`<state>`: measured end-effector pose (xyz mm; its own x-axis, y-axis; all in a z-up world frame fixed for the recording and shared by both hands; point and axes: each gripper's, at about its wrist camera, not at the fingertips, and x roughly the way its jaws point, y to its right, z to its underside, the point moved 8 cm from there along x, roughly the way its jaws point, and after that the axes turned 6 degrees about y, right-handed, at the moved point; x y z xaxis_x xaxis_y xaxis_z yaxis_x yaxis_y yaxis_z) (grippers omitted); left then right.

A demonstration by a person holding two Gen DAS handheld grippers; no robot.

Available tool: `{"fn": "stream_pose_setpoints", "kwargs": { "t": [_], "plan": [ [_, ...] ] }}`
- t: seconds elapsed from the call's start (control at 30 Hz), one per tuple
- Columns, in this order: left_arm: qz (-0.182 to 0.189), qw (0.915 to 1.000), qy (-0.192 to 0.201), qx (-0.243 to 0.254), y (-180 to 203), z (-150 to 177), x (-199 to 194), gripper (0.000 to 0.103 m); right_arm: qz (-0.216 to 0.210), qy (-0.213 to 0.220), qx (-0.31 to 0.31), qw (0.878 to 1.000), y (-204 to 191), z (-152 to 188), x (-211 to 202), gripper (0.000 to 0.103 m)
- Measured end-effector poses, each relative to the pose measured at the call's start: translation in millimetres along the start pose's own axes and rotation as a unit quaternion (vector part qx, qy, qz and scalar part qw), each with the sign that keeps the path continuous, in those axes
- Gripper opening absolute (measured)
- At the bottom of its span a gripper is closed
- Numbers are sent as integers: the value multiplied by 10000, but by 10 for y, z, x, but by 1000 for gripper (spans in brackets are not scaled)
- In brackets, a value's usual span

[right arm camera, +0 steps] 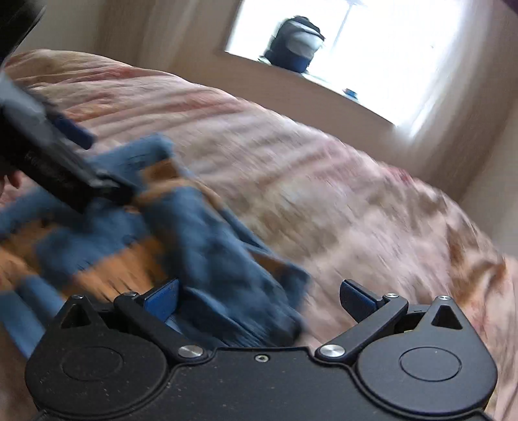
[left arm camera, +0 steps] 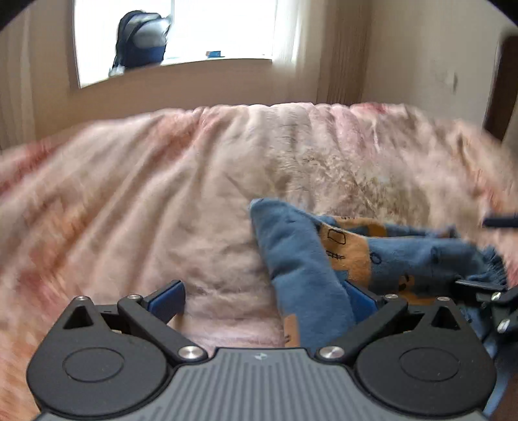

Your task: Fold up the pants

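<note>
Left gripper (left arm camera: 264, 299) & right gripper (right arm camera: 259, 299) both spread wide, pants (left arm camera: 301, 259) between, pink blanket (left arm camera: 129, 194), window (left arm camera: 210, 29).

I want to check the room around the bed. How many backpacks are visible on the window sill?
1. A single dark backpack stands on the window sill, near its left end in the left wrist view. Another item could be lost in the window glare.

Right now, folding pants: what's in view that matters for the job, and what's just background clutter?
Job:
- pants, blue and orange, bunched on the bed
- left hand-held gripper, open, fabric between its fingers
- right hand-held gripper, open, fabric lying between its fingers
- blanket, the pink work surface

Lying about:
- backpack on the windowsill
- small blue item on the same sill
</note>
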<state>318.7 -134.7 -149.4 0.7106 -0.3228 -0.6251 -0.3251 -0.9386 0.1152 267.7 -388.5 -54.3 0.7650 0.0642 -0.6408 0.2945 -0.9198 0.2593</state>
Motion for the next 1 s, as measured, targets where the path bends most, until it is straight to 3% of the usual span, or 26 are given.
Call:
{"fn": "stream_pose_setpoints", "kwargs": {
  "t": [0.1,0.27,0.37,0.43,0.57,0.63,0.7,0.83,0.93,1.0],
  "plan": [
    [108,9994,33,-331,-41,-47,-63,103,-130,-7,965,9952,271,27,-49,102],
    [168,9991,289,-268,-15,-105,-352,103,-277,598,1387,9881,245,-147,-223,102],
    [-358,9989,75,282,4,-15,-317,103,117,204,867,9960,123,-88,-55,102],
    [-329,9992,-69,219,-24,27,-306,103,404,-27,389,9984,88,14,14,102],
    [-185,9985,-232,-466,-103,-1,-495,103,471,453,21,9979,22,-101,-223,102],
    [-21,9986,-288,-451,-66,30,-632,103,376,709,-169,9966,-51,-162,-400,102],
    [64,9989,-279,-362,-22,96,-776,103,12,767,-295,9966,-151,-161,-556,102],
    [112,9985,-522,-69,111,333,-926,103,-624,492,-803,9936,-343,-65,-685,102],
    [-83,9945,-966,407,160,593,-849,102,-584,-267,-830,9945,-347,147,-539,102],
    [-93,9958,-844,337,139,634,-885,103,-665,-578,-582,9944,-303,263,-470,102]
  ]
}}
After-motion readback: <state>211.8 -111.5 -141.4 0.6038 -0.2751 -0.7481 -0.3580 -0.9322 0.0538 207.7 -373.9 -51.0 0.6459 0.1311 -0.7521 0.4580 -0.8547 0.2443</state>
